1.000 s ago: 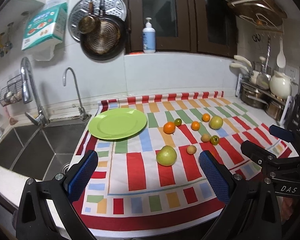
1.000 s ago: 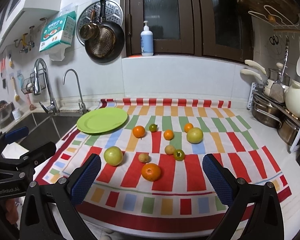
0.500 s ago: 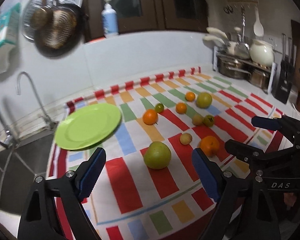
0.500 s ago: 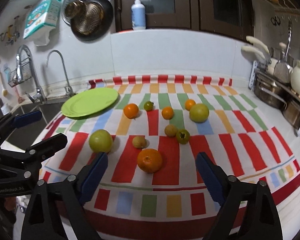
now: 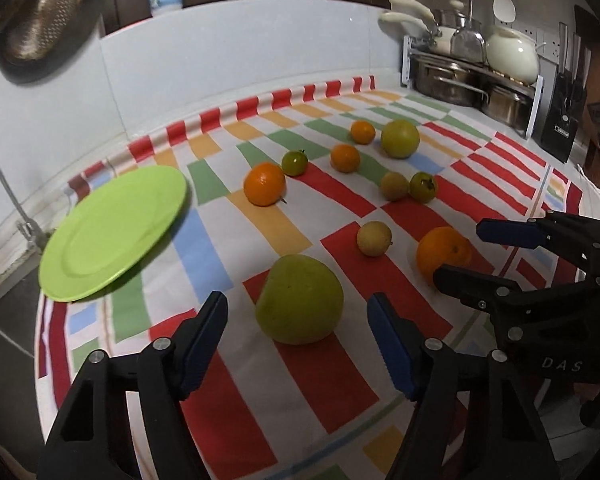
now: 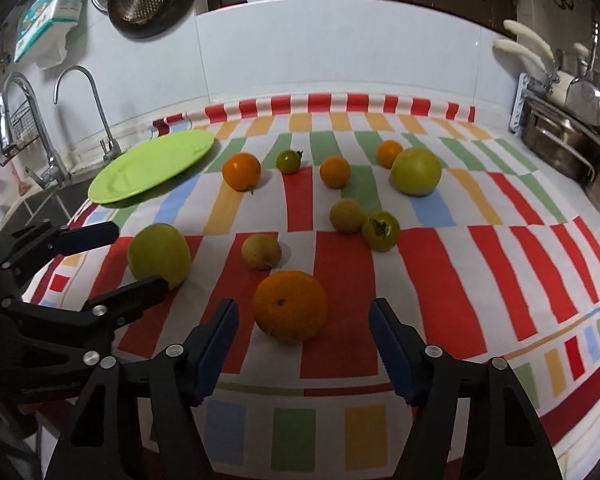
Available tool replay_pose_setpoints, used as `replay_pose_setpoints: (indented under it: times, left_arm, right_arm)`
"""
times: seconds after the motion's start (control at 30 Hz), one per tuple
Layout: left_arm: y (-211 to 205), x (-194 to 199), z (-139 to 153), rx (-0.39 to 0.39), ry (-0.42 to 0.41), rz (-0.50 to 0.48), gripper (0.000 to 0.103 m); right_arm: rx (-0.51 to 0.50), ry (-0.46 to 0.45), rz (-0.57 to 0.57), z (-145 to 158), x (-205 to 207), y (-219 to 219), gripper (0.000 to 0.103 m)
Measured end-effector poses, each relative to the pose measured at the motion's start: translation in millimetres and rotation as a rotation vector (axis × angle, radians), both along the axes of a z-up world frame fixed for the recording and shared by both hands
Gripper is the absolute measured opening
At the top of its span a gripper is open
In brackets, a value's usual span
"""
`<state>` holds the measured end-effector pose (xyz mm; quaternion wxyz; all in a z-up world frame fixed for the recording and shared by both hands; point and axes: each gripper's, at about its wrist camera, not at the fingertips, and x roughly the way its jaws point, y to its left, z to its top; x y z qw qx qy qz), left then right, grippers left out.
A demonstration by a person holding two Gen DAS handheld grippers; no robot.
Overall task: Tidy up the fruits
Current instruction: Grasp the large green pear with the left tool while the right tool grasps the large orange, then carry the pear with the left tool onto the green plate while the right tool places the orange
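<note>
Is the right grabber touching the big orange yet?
Apart. The right wrist view shows striped cloth on both sides between the big orange and the closing right gripper.

Not much here carries writing. On the body of the right gripper (image 5: 540,256), seen from the left wrist camera, pale capitals read "DAS". To the right of the pot rack (image 5: 472,80) stands a black knife block (image 5: 562,128) with a small white label; its letters look like "OPPEIN" but are too small to be sure. The left gripper (image 6: 120,256), seen from the right wrist camera, bears faint grey lettering that cannot be read. The tissue pack (image 6: 52,4) hanging left of the pans has print that is too blurred to make out.
</note>
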<state>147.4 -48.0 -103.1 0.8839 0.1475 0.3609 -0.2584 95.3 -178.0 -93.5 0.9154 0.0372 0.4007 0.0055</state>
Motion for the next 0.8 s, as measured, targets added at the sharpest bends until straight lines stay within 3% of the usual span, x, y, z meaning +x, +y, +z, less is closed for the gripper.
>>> replay_pose_setpoints:
  times: [0.1,0.33,0.43,0.8]
  left_arm:
    - [-5,5,-5,0.003,0.010,-0.011,0.068]
    - [-8,16,-13,-0.005,0.062,-0.004,0.050]
    - [-7,20,-14,-0.018,0.075,0.008,0.049]
    - [8,21,4,-0.065,0.058,0.050,0.049]
  right_arm:
    - [0.003,0.016,0.010,-6,4,0,0.063]
    - [0.033,0.030,0.028,-12,11,1,0.050]
    - [0.042,0.037,0.037,-13,15,4,0.044]
    - [0.043,0.019,0.057,1,20,11,0.044]
